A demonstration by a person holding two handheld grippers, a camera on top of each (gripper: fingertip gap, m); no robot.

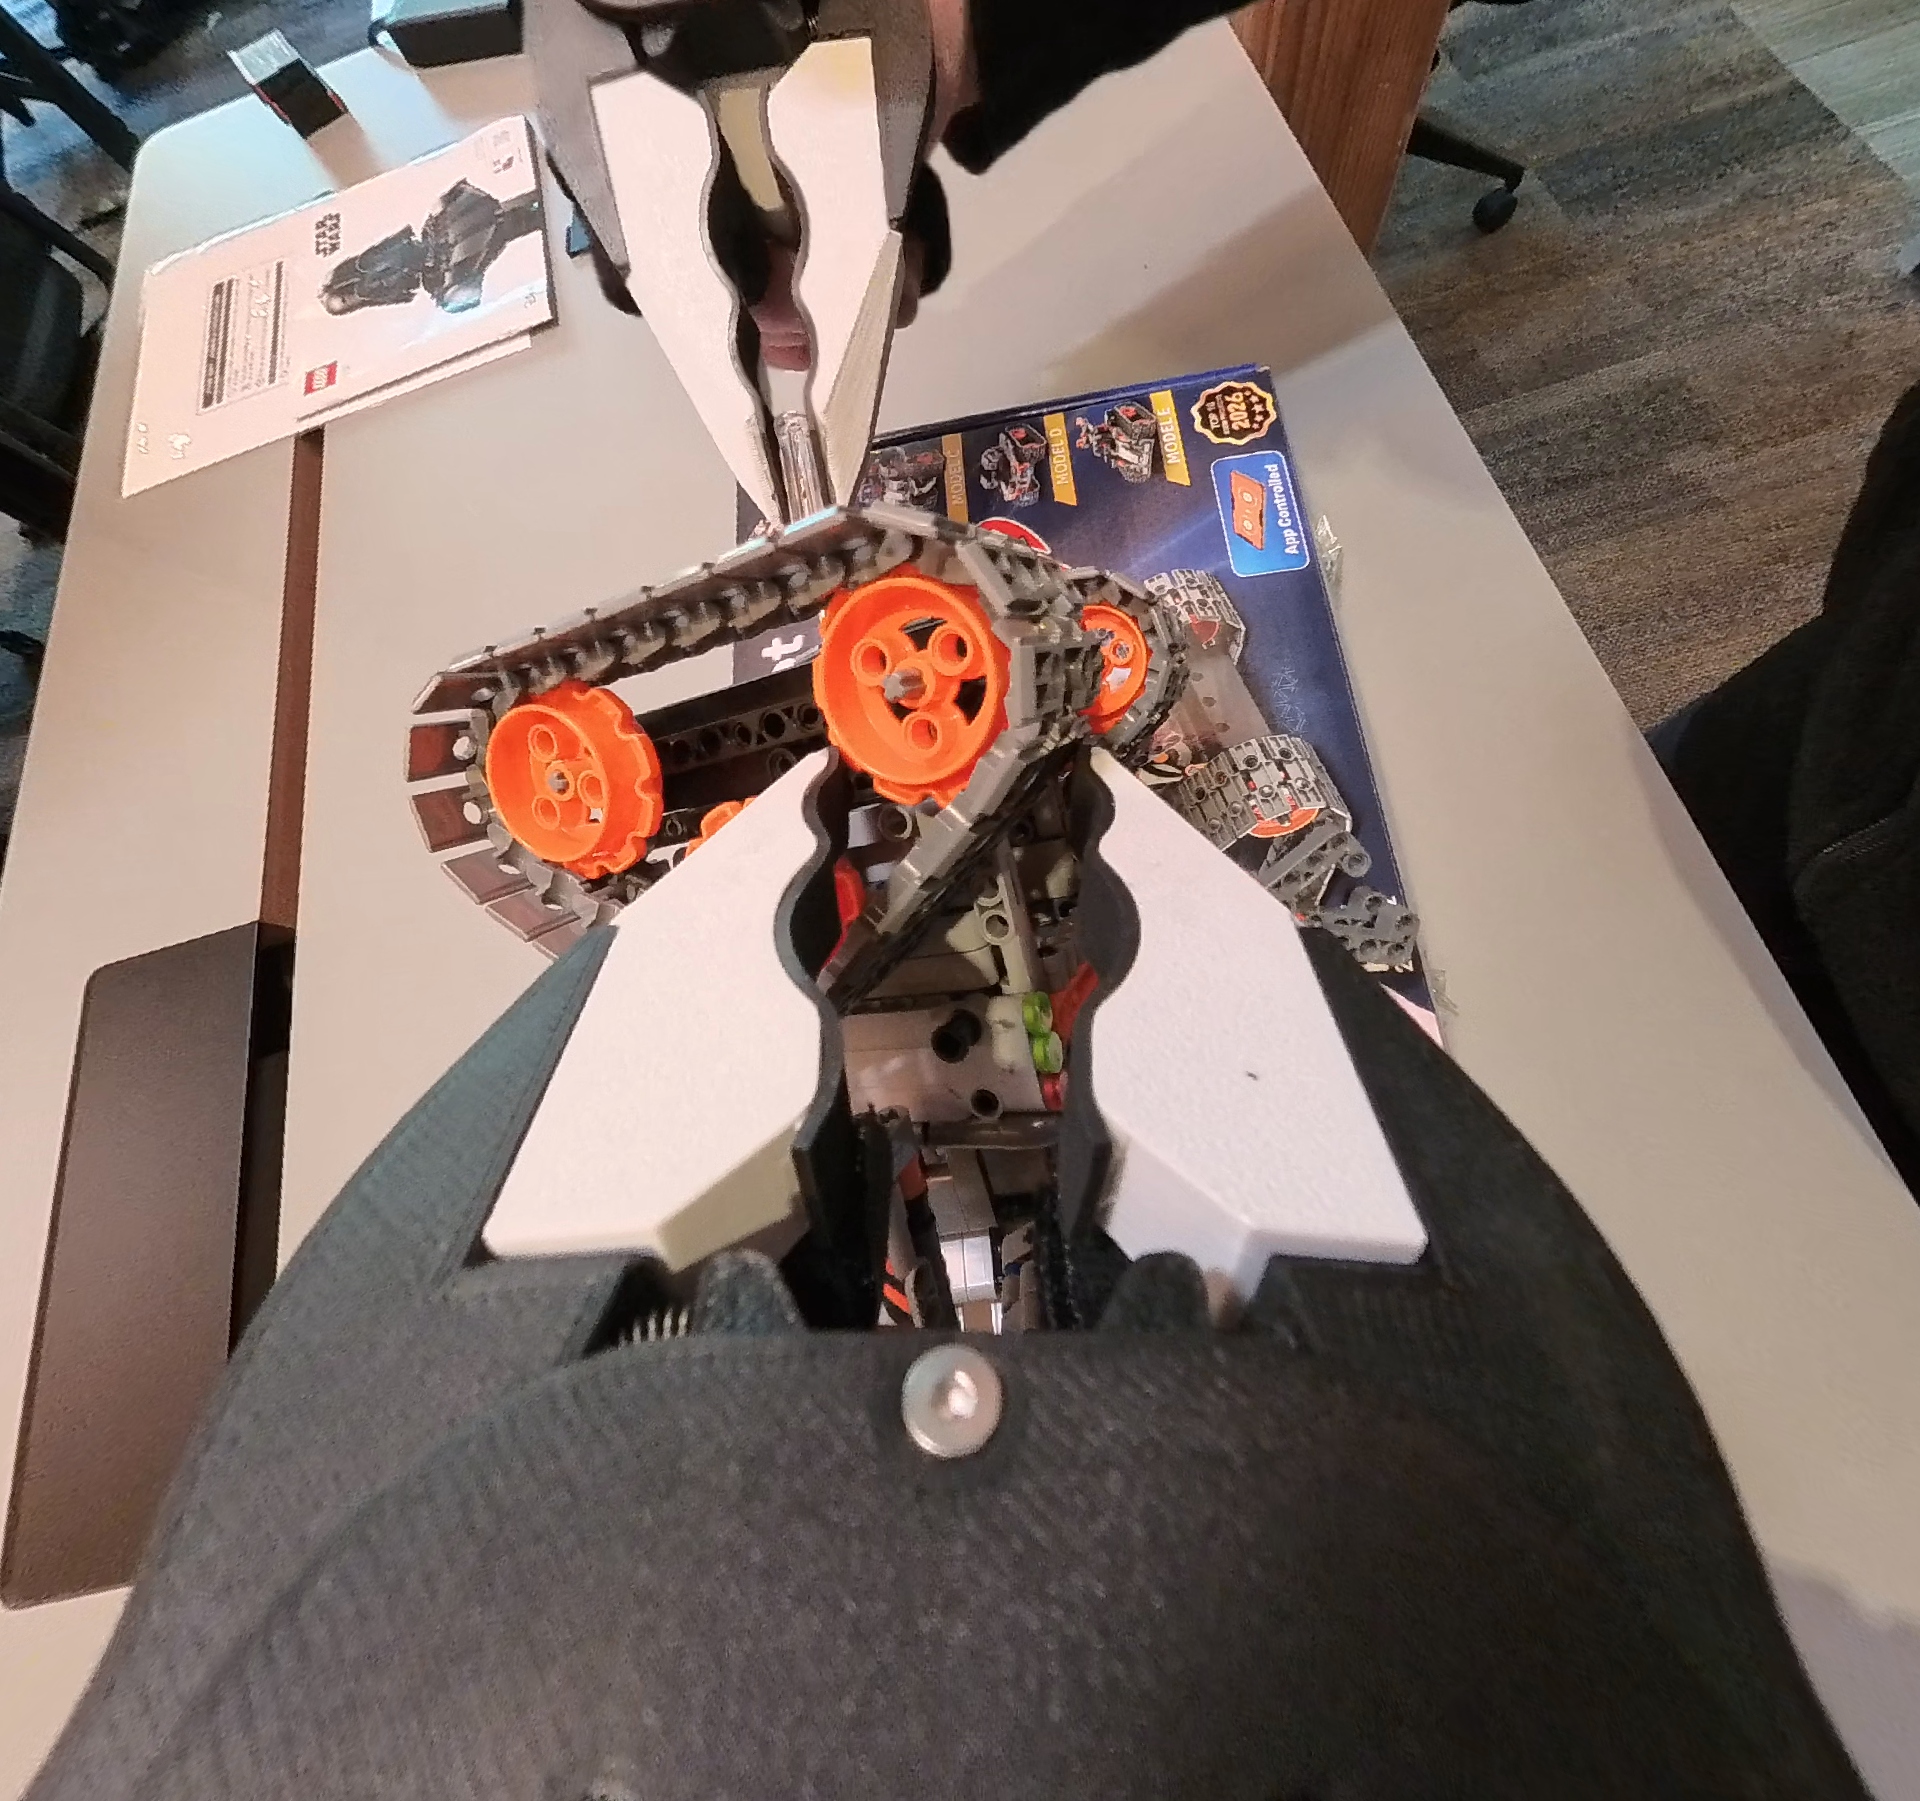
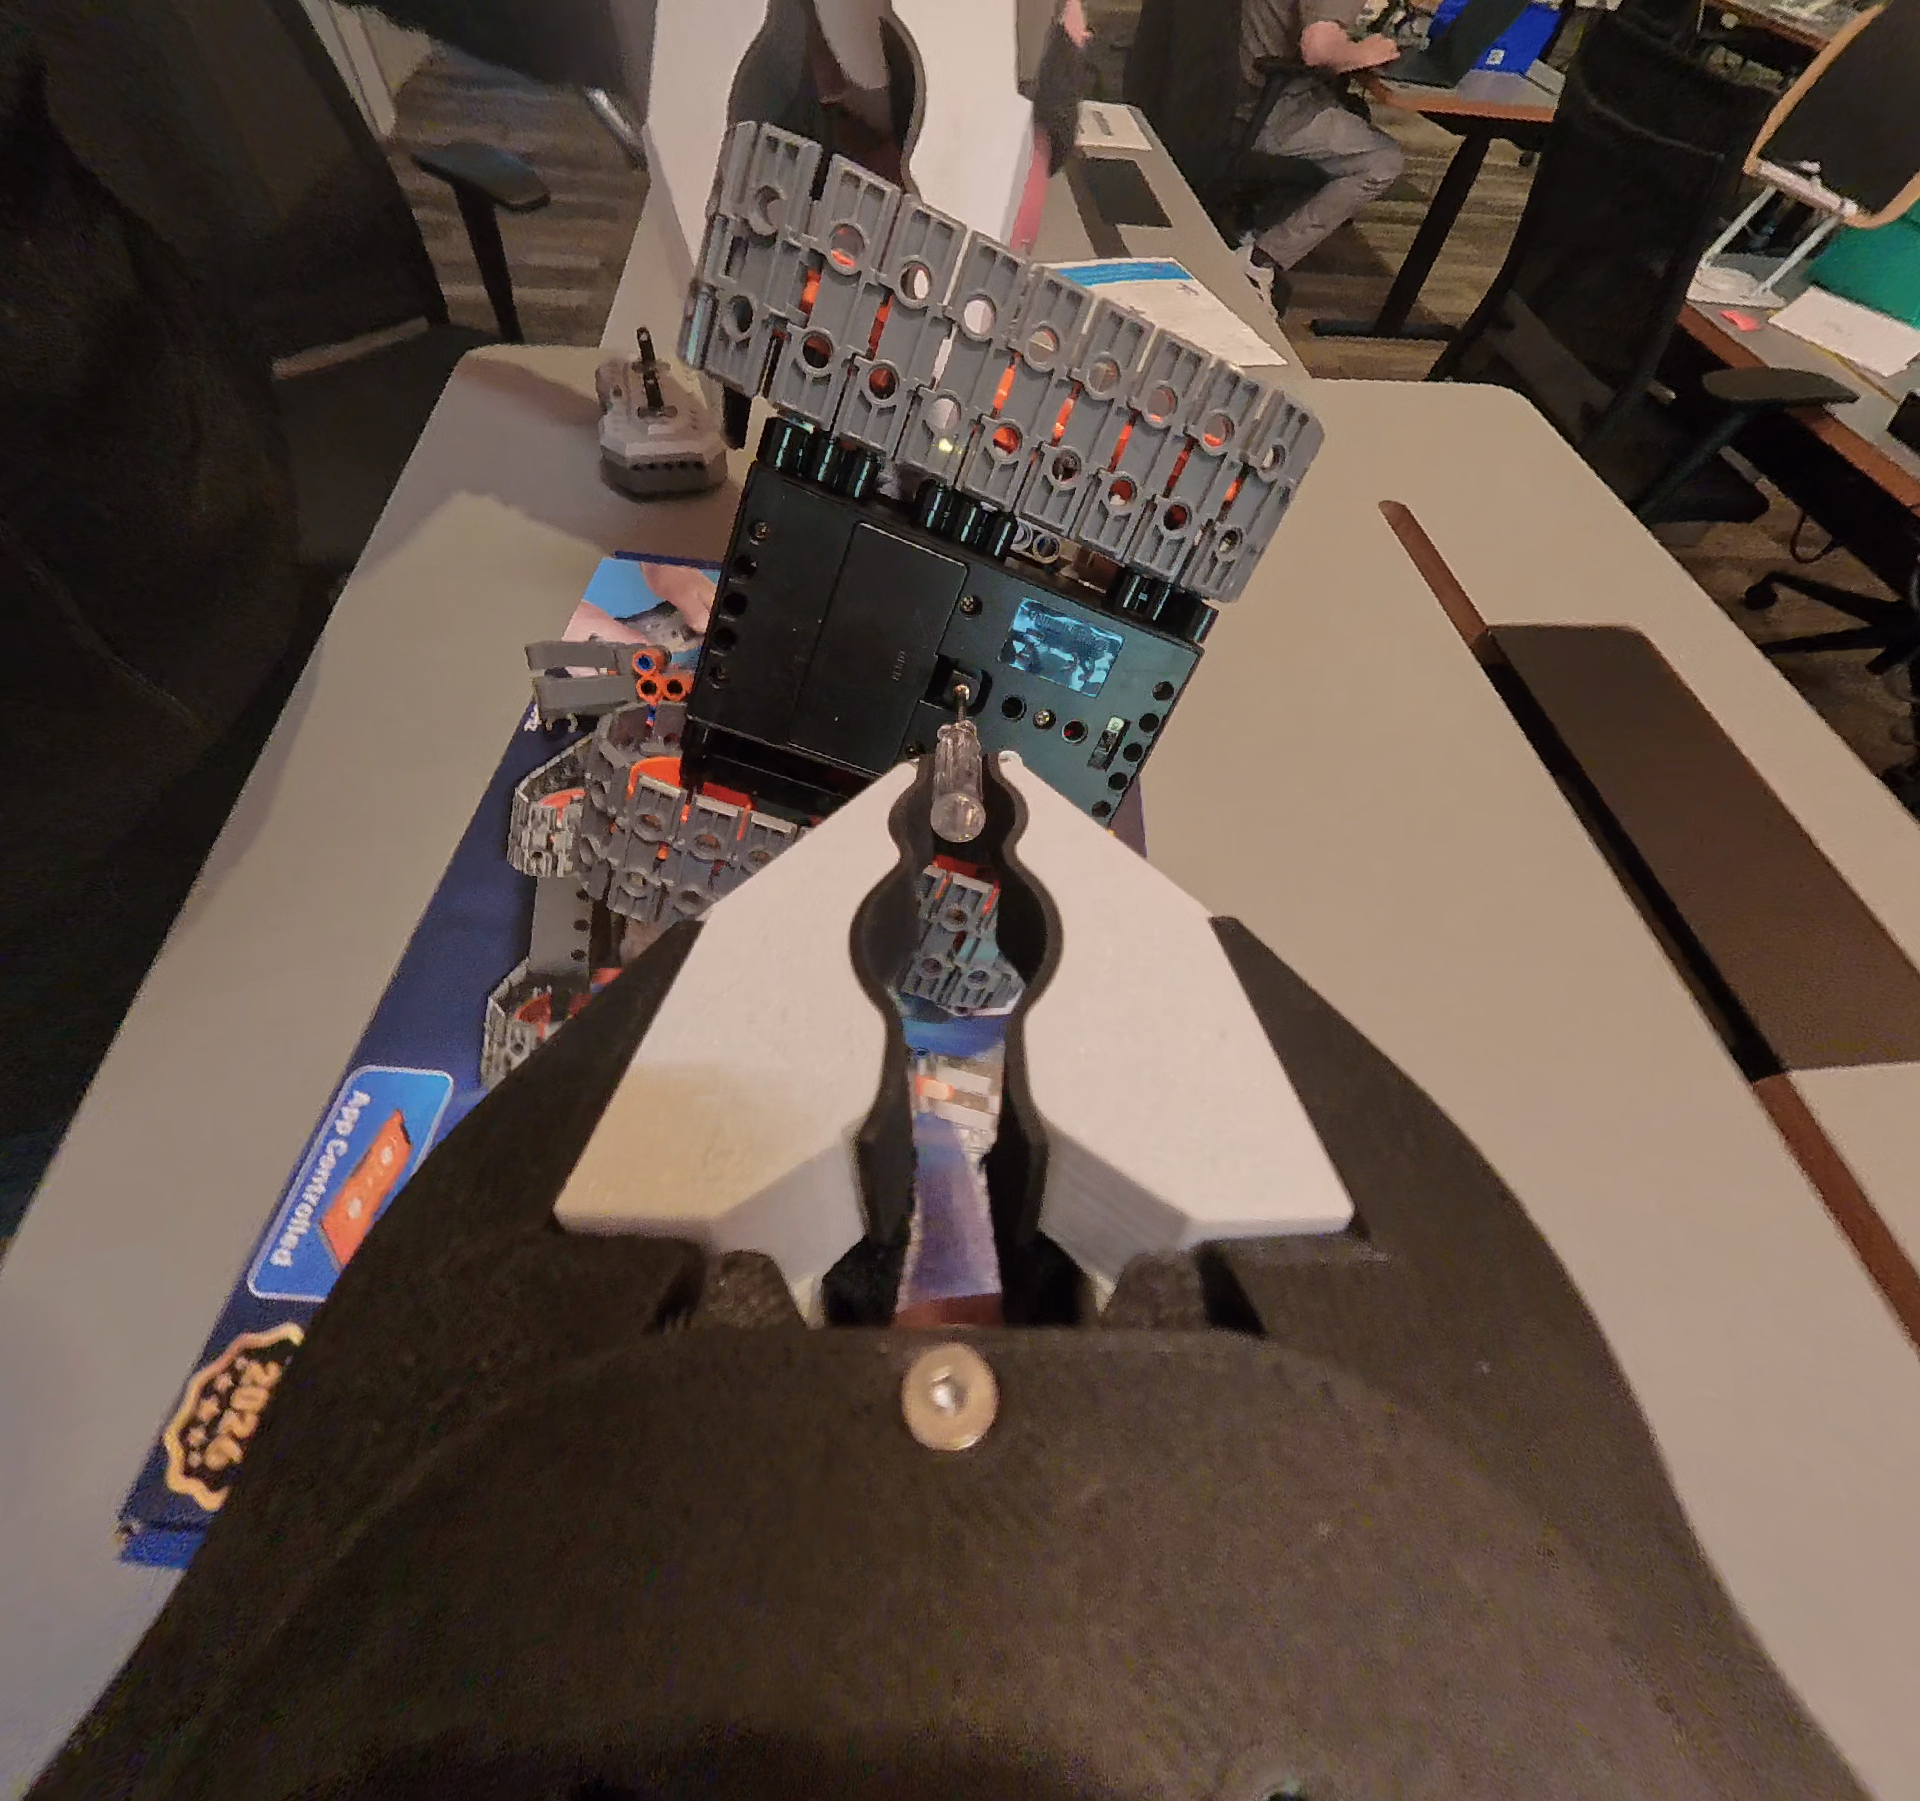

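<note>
- Left wrist view: my left tongs [image 1: 961, 795] are clamped on the body of a tracked toy vehicle [image 1: 831, 712] with orange wheels [image 1: 912, 683], held above the blue box [image 1: 1288, 629] on the desk [image 1: 1507, 712]. My right tongs [image 1: 805, 494] come in from above, pinching a small clear-handled screwdriver [image 1: 802, 463].
- Right wrist view: my right tongs [image 2: 958, 775] grip the screwdriver [image 2: 958, 775], its tip at the vehicle's black battery pack [image 2: 914, 650], below the grey track [image 2: 987, 349]. A booklet [image 1: 343, 297] lies well apart.
</note>
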